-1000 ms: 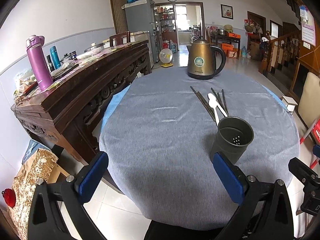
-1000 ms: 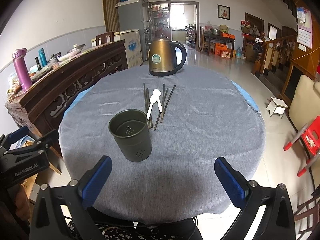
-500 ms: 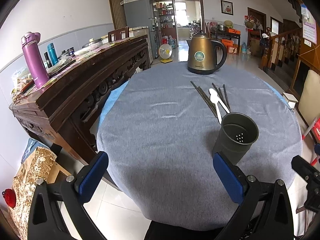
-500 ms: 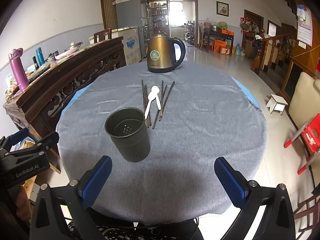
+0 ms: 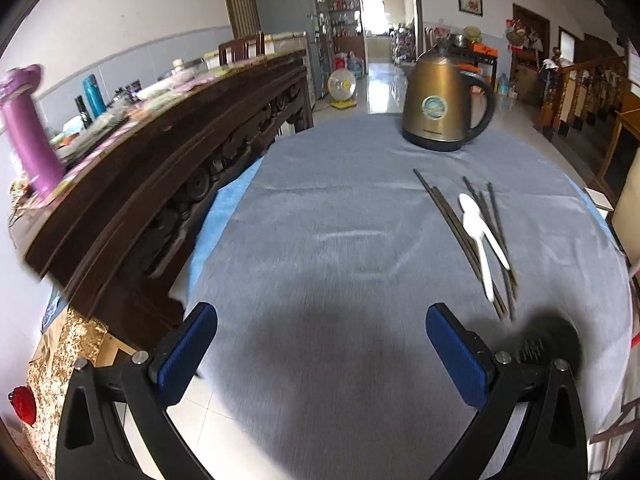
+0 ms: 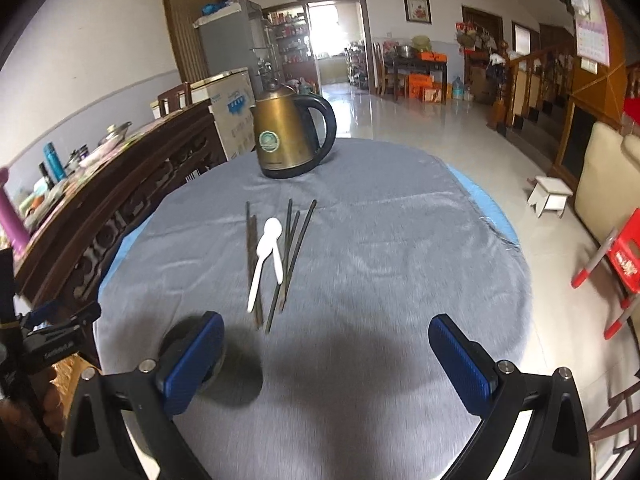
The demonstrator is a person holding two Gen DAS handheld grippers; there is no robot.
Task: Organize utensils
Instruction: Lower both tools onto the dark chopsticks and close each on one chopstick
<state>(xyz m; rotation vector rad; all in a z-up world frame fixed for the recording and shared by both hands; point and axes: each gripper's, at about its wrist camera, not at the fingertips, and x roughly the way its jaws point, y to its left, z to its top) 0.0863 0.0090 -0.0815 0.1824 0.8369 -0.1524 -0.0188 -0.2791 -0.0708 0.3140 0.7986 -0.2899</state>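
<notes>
The round table (image 6: 400, 260) w/ a gray cloth is holding a gold kettle (image 6: 288, 136), a dark cup (image 5: 548, 340), sticks (image 6: 296, 248) & two white spoons (image 6: 266, 252) — lying mid-table. Left gripper (image 5: 320, 352) & right gripper (image 6: 328, 360) are hanging wide apart — gripping nothing.

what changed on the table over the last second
Both hand-held grippers moved forward over the round grey-clothed table, toward the utensils. The dark perforated metal utensil cup now sits low beside the left hand-held gripper and behind the right hand-held gripper's left finger. Nothing was grasped; both are open. The two white plastic spoons, dark chopsticks and brass electric kettle stayed put.
</notes>
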